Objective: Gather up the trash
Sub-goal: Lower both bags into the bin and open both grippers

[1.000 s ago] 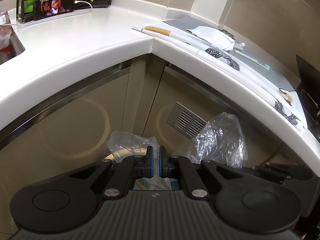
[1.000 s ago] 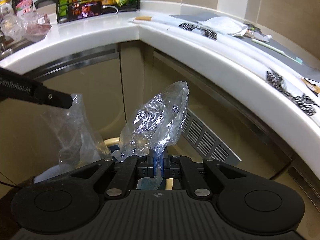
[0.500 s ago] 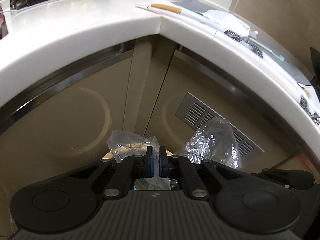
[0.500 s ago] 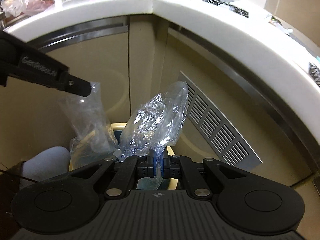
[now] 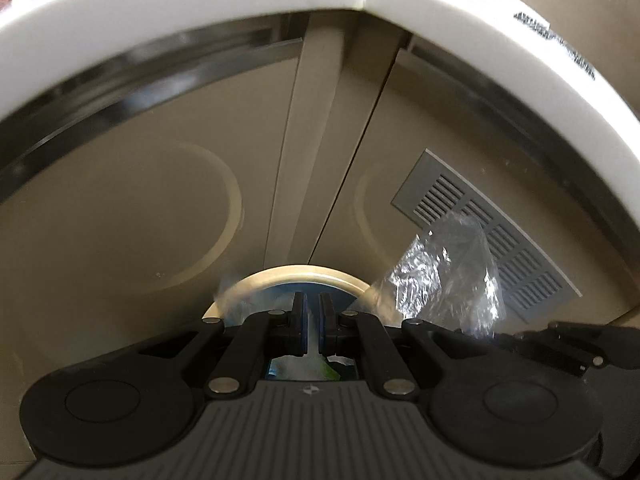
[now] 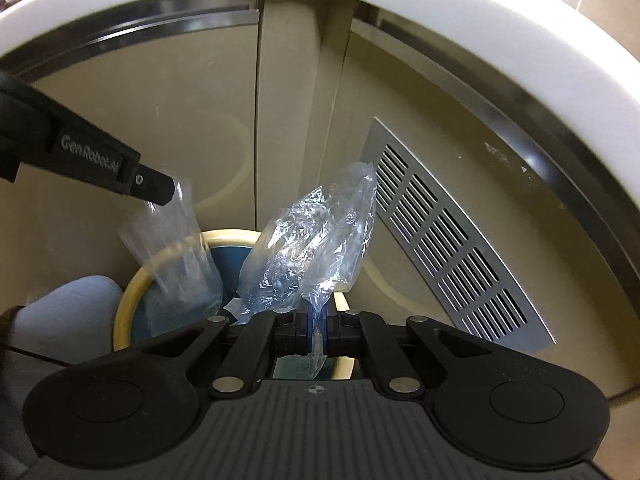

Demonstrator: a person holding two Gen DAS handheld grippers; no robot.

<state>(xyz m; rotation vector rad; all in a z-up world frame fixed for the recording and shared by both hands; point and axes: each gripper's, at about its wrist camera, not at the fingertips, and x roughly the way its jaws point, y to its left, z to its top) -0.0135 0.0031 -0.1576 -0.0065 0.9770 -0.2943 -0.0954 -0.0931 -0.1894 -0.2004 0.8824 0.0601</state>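
A round trash bin [image 6: 124, 312] with a cream rim and blue liner stands on the floor below the counter corner; its rim also shows in the left wrist view [image 5: 304, 274]. My right gripper [image 6: 316, 320] is shut on a crumpled clear plastic bag [image 6: 316, 244], held over the bin. My left gripper [image 5: 313, 312] has its pads a narrow gap apart. In the right wrist view its tip [image 6: 154, 188] sits at the top of a second clear plastic bag [image 6: 176, 256], blurred, hanging into the bin. Whether the bag is still pinched is unclear.
The white countertop edge [image 5: 200, 4] curves overhead. Beige cabinet doors [image 5: 120, 220] stand behind the bin. A grey vent grille [image 6: 448, 240] sits on the right door. A pale rounded object [image 6: 68, 312] lies left of the bin.
Both grippers have dropped lower, below the counter edge and over the bin. The left gripper's pads have parted slightly and its bag now looks blurred as it hangs into the bin.
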